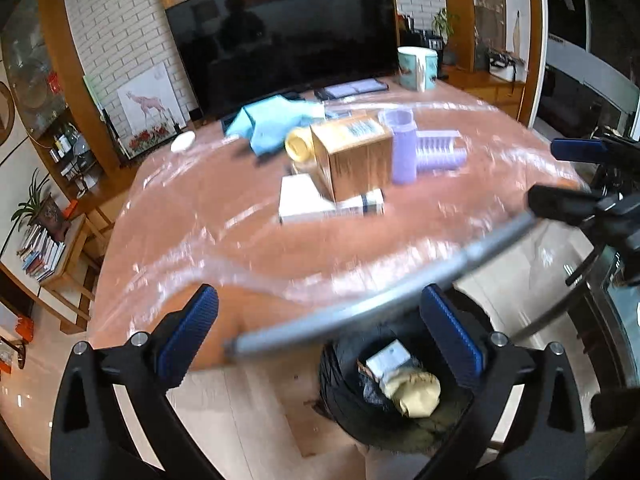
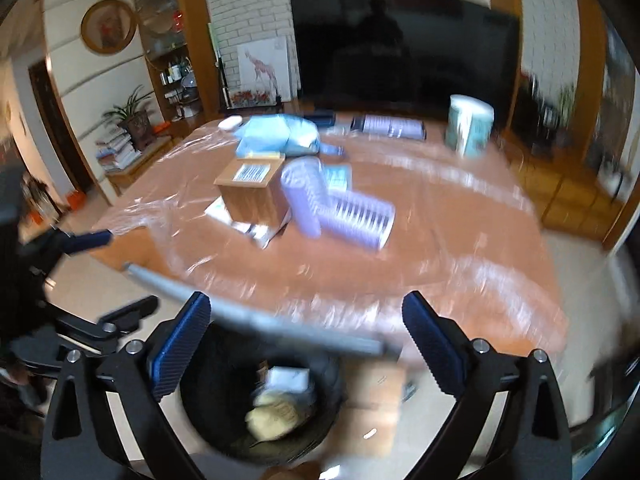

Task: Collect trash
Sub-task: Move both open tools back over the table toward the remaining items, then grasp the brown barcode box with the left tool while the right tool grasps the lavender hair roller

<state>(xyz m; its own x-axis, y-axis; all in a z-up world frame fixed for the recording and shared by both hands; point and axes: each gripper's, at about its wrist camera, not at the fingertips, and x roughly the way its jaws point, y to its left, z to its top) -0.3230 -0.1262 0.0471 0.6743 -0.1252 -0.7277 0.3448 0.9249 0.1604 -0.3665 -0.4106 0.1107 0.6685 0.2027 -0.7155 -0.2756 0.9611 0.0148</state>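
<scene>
Left wrist view: your left gripper (image 1: 318, 330) has its jaws released, nothing pressed between them. A grey tube (image 1: 360, 304) hangs loose over the bin (image 1: 344, 392) beside the surface's (image 1: 200, 220) near edge. Your right gripper (image 2: 306, 338) likewise is released. Boxes (image 1: 352, 158) remain mid-surface.

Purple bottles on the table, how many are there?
2. One purple bottle stands upright just right of the brown box. The other purple bottle lies on its side against it, further right. More could hide behind the box.
</scene>
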